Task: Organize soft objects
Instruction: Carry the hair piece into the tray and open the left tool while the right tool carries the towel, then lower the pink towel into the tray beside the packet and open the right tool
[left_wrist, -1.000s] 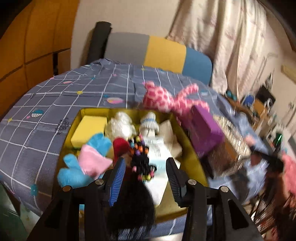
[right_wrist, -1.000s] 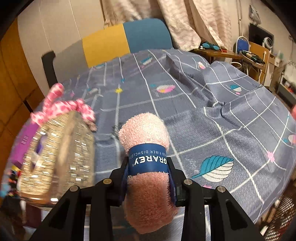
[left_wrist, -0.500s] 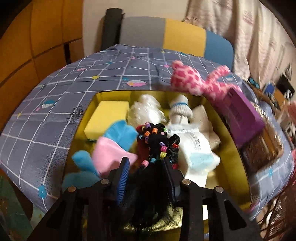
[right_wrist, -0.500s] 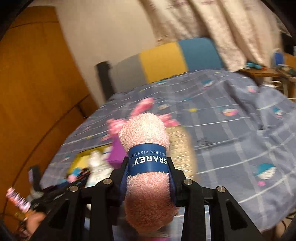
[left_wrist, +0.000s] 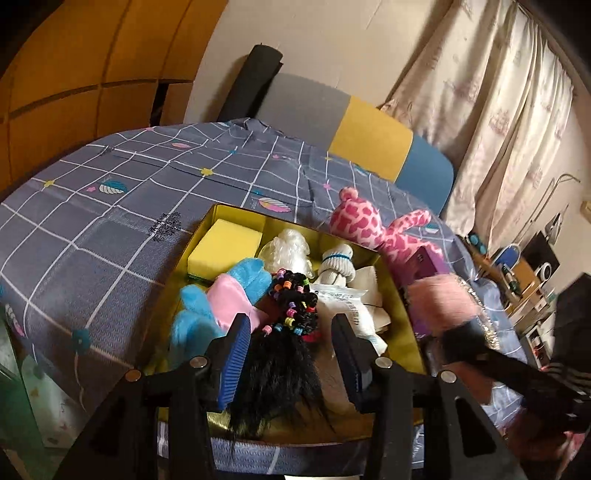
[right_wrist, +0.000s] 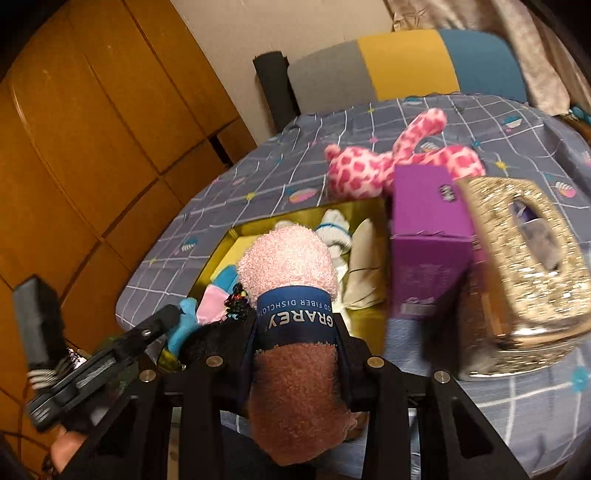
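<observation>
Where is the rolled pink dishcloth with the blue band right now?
The pink dishcloth is clamped in the right gripper, held over the near right part of the yellow box, just left of the purple carton.

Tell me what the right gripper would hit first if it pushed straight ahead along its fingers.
Probably the soft things piled in the yellow box, since the right gripper with its pink dishcloth roll points down at them; depth is unclear.

The left gripper (left_wrist: 290, 338), jaws just reopened, straddled the black beaded hairpiece (left_wrist: 284, 354) over the yellow box (left_wrist: 201, 230).
</observation>
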